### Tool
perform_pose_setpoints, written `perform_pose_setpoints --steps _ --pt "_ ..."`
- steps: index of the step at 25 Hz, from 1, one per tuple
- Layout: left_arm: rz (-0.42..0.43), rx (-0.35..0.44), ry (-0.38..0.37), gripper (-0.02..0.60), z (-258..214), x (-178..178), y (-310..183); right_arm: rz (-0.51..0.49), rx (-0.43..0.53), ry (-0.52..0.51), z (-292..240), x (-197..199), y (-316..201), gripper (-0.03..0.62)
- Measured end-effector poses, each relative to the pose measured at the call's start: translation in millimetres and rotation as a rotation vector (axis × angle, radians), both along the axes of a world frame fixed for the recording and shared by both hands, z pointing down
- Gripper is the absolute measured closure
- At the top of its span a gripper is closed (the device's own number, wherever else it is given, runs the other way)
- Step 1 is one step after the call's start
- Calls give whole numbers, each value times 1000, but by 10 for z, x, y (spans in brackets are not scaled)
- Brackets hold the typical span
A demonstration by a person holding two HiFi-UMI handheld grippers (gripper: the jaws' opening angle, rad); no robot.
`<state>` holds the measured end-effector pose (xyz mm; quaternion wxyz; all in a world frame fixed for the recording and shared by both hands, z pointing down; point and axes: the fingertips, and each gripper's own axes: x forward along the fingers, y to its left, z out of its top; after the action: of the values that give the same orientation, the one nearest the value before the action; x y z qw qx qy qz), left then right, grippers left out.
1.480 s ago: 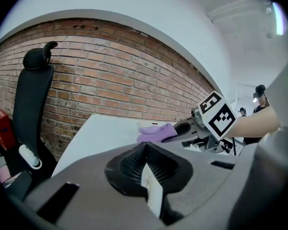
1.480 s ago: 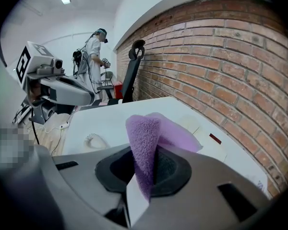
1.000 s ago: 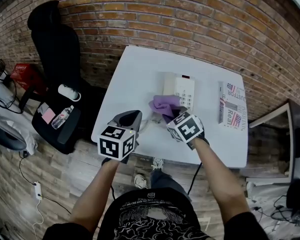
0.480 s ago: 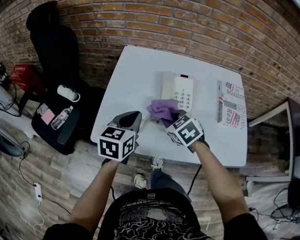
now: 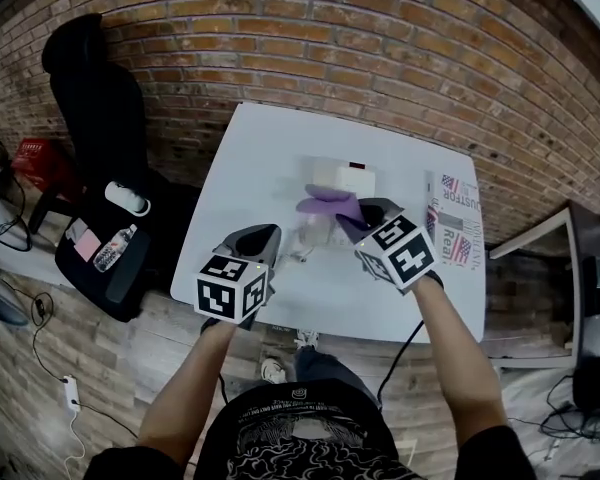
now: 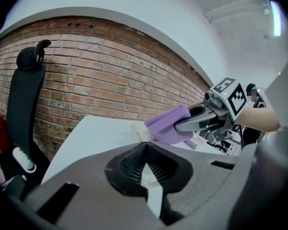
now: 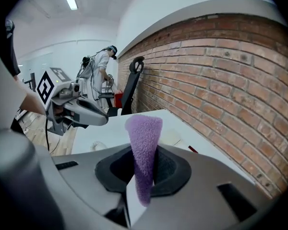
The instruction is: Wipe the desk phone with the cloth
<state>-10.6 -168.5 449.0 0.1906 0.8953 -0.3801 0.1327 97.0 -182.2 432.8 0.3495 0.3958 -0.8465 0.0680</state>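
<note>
The cream desk phone (image 5: 342,176) lies on the white table (image 5: 260,158), blurred in the head view. A purple cloth (image 5: 327,203) hangs over its near end, and my right gripper (image 5: 365,211) is shut on it. In the right gripper view the cloth (image 7: 144,143) stands up between the jaws, with the phone (image 7: 171,137) beyond. My left gripper (image 5: 264,232) hovers over the table's near left part, apart from the phone, shut with nothing in it. The left gripper view looks past its shut jaws at the cloth (image 6: 169,125) and the phone (image 6: 138,129).
A flag-printed booklet (image 5: 452,218) lies at the table's right. A black office chair (image 5: 90,98) stands left of the table, with a bottle (image 5: 113,251) and small items on a seat beside it. A brick wall (image 5: 380,38) runs behind. A person (image 7: 103,66) stands far off.
My right gripper has carried the cloth to the right, from the phone's left near corner to over its near end. The left gripper has barely moved.
</note>
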Motion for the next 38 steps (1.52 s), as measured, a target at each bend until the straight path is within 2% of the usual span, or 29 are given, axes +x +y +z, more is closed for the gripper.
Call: perform_pose_setpoints --steps 11,17,27,34,38 --pt "-22 1 -8 575 -35 224 -456 -37 83 -4 -518 301 -776 543" --pt "-61 -16 -29 575 35 253 -695 -82 70 -15 -477 362 -1316 543" --pt "-130 -68 -47 575 210 253 -1024 -169 -56 -60 78 265 -1966 543" --pt "-158 -80 -57 575 262 249 -1122 -308 -184 -145 420 -54 -2089 543" --pt "-165 -87 -69 575 301 251 -1125 -349 -253 -170 559 -115 -2096 543"
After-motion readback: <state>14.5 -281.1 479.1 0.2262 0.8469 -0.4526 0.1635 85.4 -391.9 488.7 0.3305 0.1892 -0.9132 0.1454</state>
